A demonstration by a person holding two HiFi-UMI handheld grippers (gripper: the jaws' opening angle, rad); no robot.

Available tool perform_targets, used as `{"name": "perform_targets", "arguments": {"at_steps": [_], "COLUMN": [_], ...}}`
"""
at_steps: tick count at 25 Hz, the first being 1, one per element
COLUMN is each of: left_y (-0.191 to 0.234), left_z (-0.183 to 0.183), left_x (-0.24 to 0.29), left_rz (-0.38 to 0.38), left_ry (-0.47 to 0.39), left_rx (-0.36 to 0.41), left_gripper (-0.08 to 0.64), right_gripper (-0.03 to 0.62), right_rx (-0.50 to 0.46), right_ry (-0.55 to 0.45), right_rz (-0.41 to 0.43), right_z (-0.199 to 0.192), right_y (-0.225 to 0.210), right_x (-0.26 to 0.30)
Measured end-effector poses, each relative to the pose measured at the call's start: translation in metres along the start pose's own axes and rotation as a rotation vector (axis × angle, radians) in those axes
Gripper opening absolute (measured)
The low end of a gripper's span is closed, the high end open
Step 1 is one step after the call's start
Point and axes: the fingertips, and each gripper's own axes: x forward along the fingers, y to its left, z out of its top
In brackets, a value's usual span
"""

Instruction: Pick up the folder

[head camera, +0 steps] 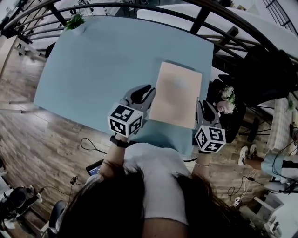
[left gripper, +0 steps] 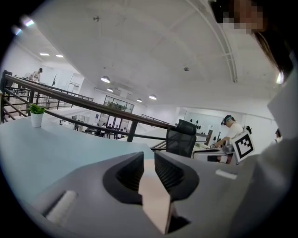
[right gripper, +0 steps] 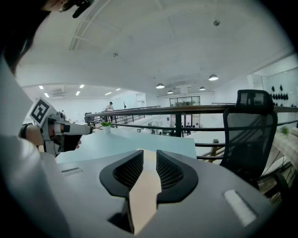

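Observation:
A tan folder [head camera: 177, 93] is over the near right part of the light blue table [head camera: 93, 69], and both grippers hold it. My left gripper [head camera: 148, 96] is shut on the folder's near left edge. In the left gripper view the folder's thin edge [left gripper: 156, 200] runs between the ribbed pads of that gripper [left gripper: 149, 160]. My right gripper [head camera: 201, 109] is shut on the near right edge. The right gripper view shows the folder's edge [right gripper: 145, 190] clamped between the jaws of that gripper [right gripper: 150, 155]. I cannot tell whether the folder touches the table.
A small potted plant [head camera: 74, 21] stands at the table's far left corner. A black railing [head camera: 139, 7] curves behind the table. A black office chair [head camera: 260, 69] and a bunch of flowers [head camera: 226, 100] are to the right. A person [left gripper: 231, 132] sits at a desk beyond.

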Motion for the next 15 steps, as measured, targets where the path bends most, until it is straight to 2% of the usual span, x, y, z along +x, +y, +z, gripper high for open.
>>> {"name": "perform_targets", "arguments": {"at_steps": [7,15], "left_y": [0.005,0.014], "left_z": [-0.010,-0.034], "left_x": [0.007,0.021], "left_rz": [-0.020,-0.028], "left_ry": [0.035,0.098], "left_rx": [-0.010,-0.082], "left_gripper": [0.077,0.084], "right_gripper": [0.061,0.081], "right_rx": [0.005,0.052], "right_ry": [0.012,0.051], "right_rz": [0.002,0.022], "right_z": [-0.002,-0.014], "right_y": [0.005,-0.001], "right_x": [0.005,0.011]}}
